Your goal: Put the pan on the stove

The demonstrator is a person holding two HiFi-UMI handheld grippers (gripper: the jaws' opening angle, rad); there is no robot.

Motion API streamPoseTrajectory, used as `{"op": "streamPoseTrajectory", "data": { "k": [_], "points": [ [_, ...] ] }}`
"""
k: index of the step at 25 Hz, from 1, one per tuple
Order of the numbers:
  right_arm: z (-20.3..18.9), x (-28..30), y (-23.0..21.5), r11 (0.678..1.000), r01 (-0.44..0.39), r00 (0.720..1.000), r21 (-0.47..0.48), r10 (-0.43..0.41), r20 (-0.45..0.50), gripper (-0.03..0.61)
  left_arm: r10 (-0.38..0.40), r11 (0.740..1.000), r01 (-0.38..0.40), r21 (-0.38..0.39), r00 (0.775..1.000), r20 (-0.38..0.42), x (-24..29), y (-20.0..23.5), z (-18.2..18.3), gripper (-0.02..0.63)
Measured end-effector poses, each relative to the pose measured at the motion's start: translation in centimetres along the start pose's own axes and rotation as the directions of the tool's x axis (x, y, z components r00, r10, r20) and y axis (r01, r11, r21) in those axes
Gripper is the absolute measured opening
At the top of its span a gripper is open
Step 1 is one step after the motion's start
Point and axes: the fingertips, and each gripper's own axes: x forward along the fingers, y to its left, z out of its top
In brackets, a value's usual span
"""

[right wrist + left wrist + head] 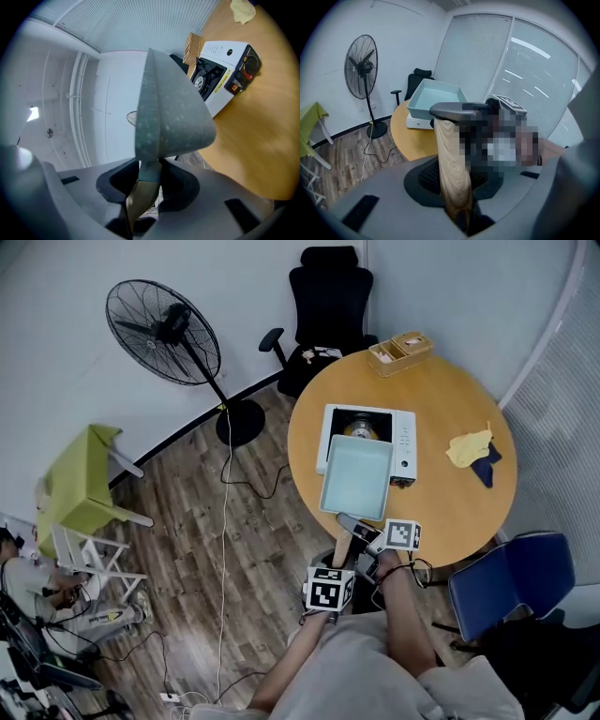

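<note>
Empty, the pale-teal square pan hangs over the near edge of the white stove on the round table, the burner uncovered. A wooden box at the far rim holds contents too small to tell. The left gripper clamps the pan's wooden handle. The right gripper clenches the handle's grey neck. Both forearms reach forward from close to the person's body.

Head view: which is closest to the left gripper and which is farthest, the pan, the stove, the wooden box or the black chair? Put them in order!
1. the pan: its handle sits in the left gripper, straight ahead.
2. the stove: just beyond the pan, on the table.
3. the wooden box: at the table's far edge.
4. the black chair: behind the table, farthest.
</note>
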Motion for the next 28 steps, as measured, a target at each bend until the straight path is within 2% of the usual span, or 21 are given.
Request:
{"op": "streamPoseTrajectory", "data": {
  "k": [16, 28],
  "points": [
    [8.5, 2.7, -3.2, 0.999, -0.028, 0.999, 0.037, 0.03, -0.045, 0.133, 0.014, 0.998, -0.014, -0.054, 1.0, -0.01, 7.0, 1.1, 6.5, 0.109],
    [12.0, 4.3, -5.3, 0.997, -0.037, 0.995, 0.061, 0.042, -0.087, 0.133, 0.056, 0.995, -0.056, -0.088, 0.998, -0.003, 10.7, 2.1, 9.0, 0.107]
  ]
}}
